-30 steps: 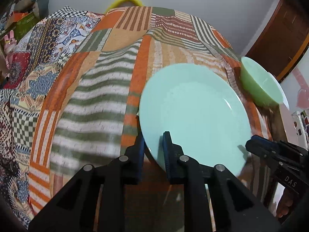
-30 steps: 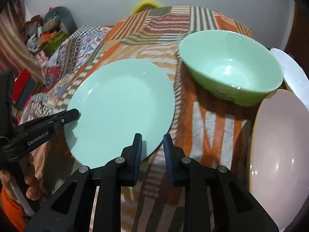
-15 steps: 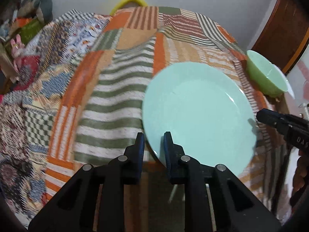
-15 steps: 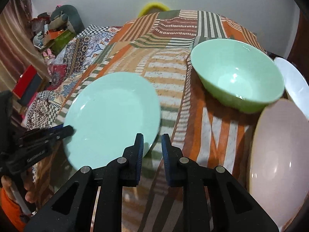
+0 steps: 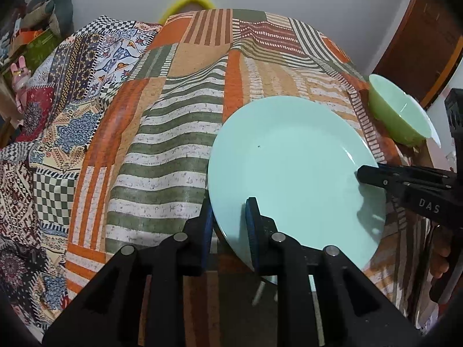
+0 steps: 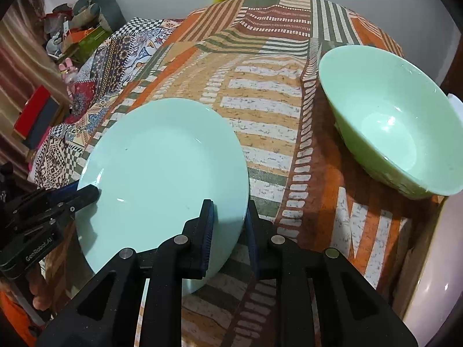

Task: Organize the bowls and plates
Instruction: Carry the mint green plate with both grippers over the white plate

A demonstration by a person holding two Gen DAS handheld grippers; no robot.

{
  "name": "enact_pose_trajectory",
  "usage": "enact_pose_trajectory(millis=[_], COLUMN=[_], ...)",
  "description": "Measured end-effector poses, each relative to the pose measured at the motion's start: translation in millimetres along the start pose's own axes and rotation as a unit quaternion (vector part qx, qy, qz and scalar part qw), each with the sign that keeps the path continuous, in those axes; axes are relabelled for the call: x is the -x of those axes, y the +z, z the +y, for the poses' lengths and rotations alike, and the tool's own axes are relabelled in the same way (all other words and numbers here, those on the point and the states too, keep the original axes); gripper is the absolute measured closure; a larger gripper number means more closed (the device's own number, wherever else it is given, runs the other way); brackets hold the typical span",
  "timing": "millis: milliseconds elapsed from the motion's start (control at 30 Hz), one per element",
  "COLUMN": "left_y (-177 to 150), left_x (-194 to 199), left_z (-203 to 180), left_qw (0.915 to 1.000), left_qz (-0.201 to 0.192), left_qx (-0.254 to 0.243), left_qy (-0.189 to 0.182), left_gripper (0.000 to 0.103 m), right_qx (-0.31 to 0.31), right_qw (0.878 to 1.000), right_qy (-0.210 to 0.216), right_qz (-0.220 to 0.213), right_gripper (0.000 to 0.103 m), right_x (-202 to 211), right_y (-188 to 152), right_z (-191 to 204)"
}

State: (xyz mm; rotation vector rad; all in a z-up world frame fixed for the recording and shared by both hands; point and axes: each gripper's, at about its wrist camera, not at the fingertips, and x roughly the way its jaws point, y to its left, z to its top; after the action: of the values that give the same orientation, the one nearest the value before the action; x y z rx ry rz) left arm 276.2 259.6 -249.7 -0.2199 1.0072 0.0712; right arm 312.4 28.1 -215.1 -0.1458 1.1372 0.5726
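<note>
**Two hand-held grippers carry one plate**

Left hand-held gripper (image 5: 228,225) is nearly closed, pinching the near-left rim of the pale green plate (image 5: 292,167). Right hand-held gripper (image 6: 230,225) is also nearly closed, clamped on the opposite rim. The plate hangs tilted between them, above the patchwork cloth (image 5: 162,150) covering the bench. A green bowl (image 6: 387,133) stands further to the right, and a pale pink bowl (image 6: 434,260) sits at the right edge.

I judge the main risk is slipping: both grips hold only the thin glazed rim, so if one hand pulls or twists differently, the plate may slide out and fall.
</note>
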Motion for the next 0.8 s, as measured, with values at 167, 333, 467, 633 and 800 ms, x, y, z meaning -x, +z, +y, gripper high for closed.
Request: enact_pose_trajectory(millis=[167, 333, 467, 633, 800], left_y=[-8, -18, -26, -34, -43], left_x=[10, 32, 57, 96, 135], left_z=[-7, -19, -31, -48, -70], left_qw=[1.0000, 0.9999, 0.9998, 0.9990, 0.9974], left_qz=[0.005, -0.006, -0.019, -0.042, -0.068], left_qx=[-0.001, -0.001, -0.004, -0.009, -0.019], left_qy=[-0.007, -0.010, -0.010, -0.014, -0.018], left_gripper=[0.082, 0.081, 0.081, 0.081, 0.081], right_qx=[0.005, 0.003, -0.003, -0.007, -0.006], right_qw=[1.000, 1.000, 0.999, 0.997, 0.994], right_qy=[-0.003, 0.003, 0.011, 0.022, 0.024], right_qz=[-0.006, -0.020, -0.041, -0.068, -0.104], right_gripper=[0.084, 0.084, 0.084, 0.084, 0.084], right_x=[8, 29, 54, 90, 128], right_y=[-8, -24, -35, -48, -63], right_z=[1, 0, -2, -5, -8])
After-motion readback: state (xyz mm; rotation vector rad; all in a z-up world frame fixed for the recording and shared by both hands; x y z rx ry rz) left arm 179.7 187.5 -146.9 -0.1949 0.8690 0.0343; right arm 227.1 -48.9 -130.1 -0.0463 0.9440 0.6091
